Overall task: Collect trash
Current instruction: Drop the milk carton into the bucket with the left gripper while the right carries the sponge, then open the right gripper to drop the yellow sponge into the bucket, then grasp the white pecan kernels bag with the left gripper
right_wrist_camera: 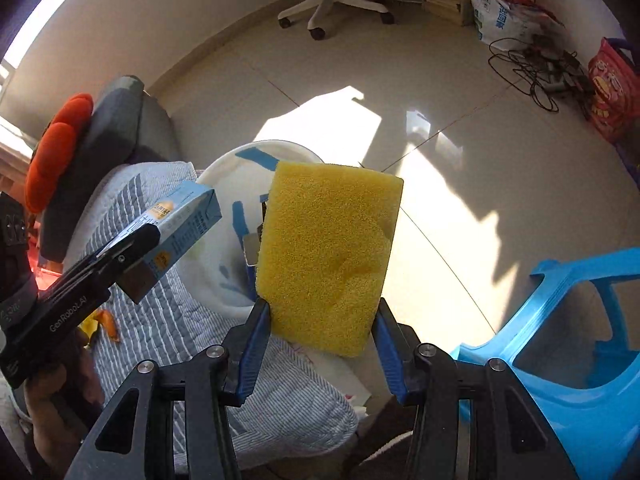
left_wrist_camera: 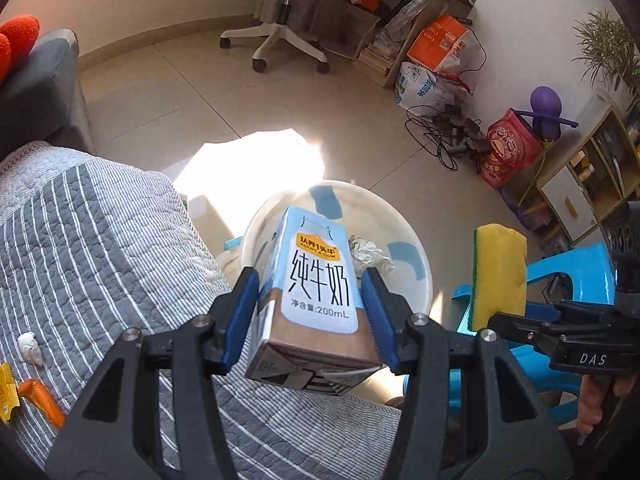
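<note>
My left gripper (left_wrist_camera: 310,312) is shut on a blue and brown 200 mL milk carton (left_wrist_camera: 316,300) and holds it above the near rim of a white bin (left_wrist_camera: 416,256). A crumpled paper (left_wrist_camera: 370,254) lies in the bin. My right gripper (right_wrist_camera: 322,334) is shut on a yellow sponge (right_wrist_camera: 328,256) and holds it over the bin (right_wrist_camera: 224,168). The sponge (left_wrist_camera: 498,276) also shows in the left wrist view, to the right of the bin. The carton (right_wrist_camera: 180,228) shows at the left of the right wrist view.
A grey striped quilt (left_wrist_camera: 100,248) bears a white scrap (left_wrist_camera: 31,347) and orange wrappers (left_wrist_camera: 42,402). A blue plastic stool (right_wrist_camera: 568,340) stands to the right. An office chair (left_wrist_camera: 280,28), cables (left_wrist_camera: 444,132) and bags (left_wrist_camera: 508,148) lie farther back on the tiled floor.
</note>
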